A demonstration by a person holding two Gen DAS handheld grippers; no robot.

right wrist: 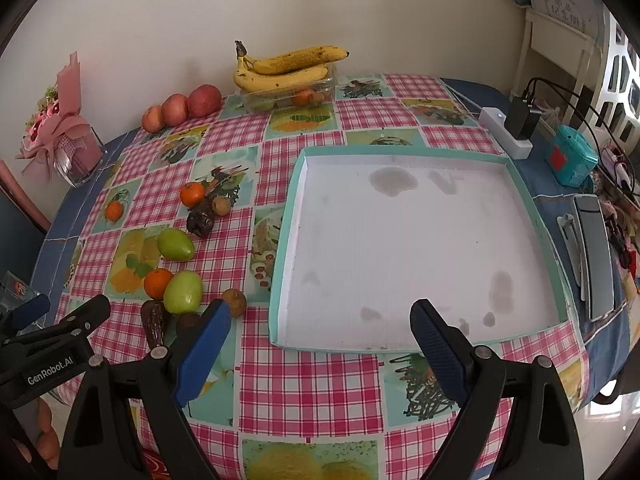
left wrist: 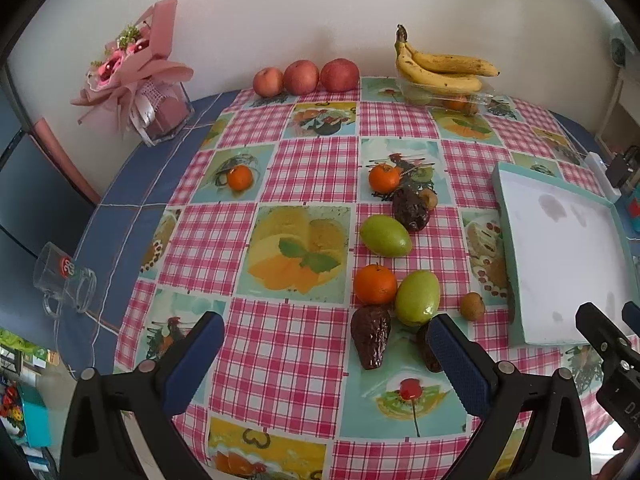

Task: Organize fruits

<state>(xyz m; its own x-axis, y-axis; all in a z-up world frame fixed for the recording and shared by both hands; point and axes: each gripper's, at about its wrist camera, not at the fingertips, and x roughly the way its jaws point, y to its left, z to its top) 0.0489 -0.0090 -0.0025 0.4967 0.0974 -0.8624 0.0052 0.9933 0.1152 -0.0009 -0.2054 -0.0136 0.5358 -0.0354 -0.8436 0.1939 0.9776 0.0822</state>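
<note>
Checked tablecloth [right wrist: 312, 384], white tray [right wrist: 404, 240], cream wall [left wrist: 280, 20].

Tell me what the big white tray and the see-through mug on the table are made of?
The tray looks like cardboard or thin foam board: matte white inside with faint ribbing and soaked-in stains, and teal walls folded at the corners. The mug, lying on its side, looks like clear glass with shiny highlights on its rim and handle, though hard plastic is possible.

Soft even daylight, faint shadows, sharp centre, heavy fisheye bending (dark vignette at corners)
</note>
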